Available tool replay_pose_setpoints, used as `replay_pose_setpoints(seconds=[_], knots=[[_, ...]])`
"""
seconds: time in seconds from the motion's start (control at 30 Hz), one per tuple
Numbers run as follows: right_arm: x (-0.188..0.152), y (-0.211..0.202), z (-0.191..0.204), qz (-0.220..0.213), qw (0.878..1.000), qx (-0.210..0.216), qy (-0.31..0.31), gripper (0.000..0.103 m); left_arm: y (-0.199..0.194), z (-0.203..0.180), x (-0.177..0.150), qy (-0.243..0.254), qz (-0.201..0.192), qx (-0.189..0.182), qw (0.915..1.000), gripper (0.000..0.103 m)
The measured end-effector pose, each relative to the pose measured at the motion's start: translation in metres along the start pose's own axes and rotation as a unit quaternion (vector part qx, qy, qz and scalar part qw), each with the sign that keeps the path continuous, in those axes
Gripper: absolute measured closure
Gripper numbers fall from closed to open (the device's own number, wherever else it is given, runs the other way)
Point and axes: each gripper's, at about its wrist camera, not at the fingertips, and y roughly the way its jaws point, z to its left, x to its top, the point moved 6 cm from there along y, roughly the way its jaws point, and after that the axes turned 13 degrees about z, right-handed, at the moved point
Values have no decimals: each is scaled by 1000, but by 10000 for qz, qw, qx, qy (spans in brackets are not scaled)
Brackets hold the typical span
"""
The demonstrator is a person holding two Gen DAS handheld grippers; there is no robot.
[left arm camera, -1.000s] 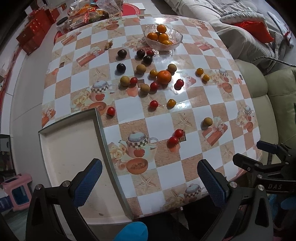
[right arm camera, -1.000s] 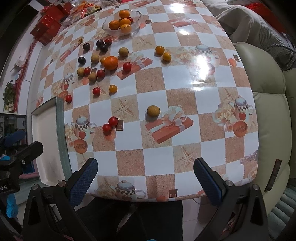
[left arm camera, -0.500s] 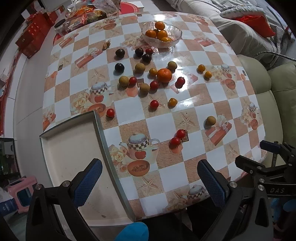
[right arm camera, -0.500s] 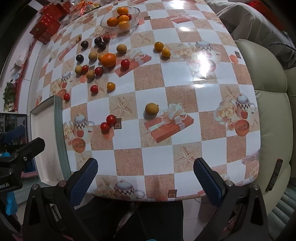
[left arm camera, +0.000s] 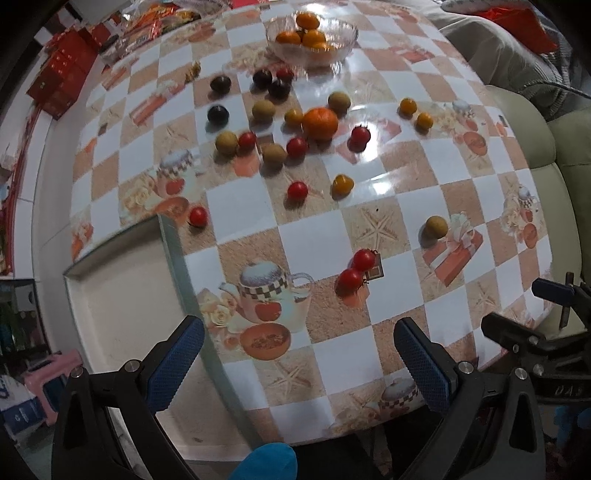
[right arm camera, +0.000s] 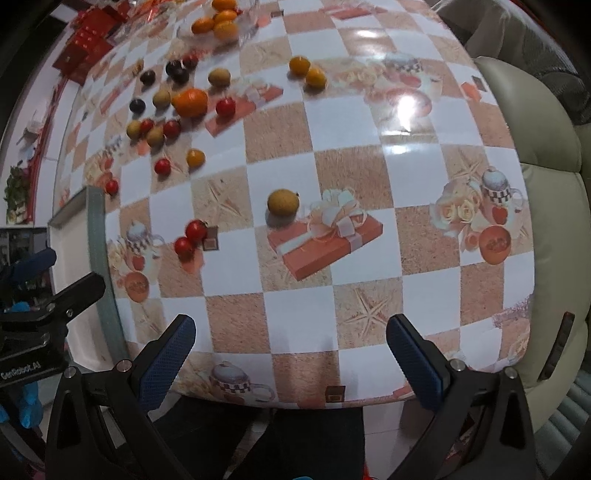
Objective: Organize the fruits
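Observation:
Many small fruits lie loose on the checkered table: red cherry tomatoes, tan longans, dark plums, small yellow-orange kumquats and one larger orange [left arm camera: 320,123]. Two tomatoes [left arm camera: 356,268] sit nearest, also in the right wrist view [right arm camera: 190,237]. A lone longan [right arm camera: 282,201] lies beside a printed gift box. A glass bowl [left arm camera: 347,35] with oranges stands at the far edge. A white tray [left arm camera: 122,295] lies at the near left corner. My left gripper [left arm camera: 297,363] is open and empty above the table's near edge. My right gripper [right arm camera: 290,360] is open and empty, above the near edge further right.
A beige sofa [right arm camera: 546,155] borders the table on the right. Red boxes [left arm camera: 62,85] and snack packets lie at the far left. The other gripper's black frame shows at the right edge of the left wrist view [left arm camera: 535,343].
Both grippers have moved forward and lower towards the table; the fruits appear larger and nearer. Both stay open and empty.

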Motion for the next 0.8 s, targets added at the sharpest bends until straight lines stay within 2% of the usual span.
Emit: replay_pose_setpoints(seconds=[0.3,0.8], knots=[[17,31,-7,76,9993,-286,-223,0,61,-5,7,-392,147,99,9991,0],[50,59,-4,-87,9973,-479,-547,0,97,-11,9,-739,-46,-51,9972,0]])
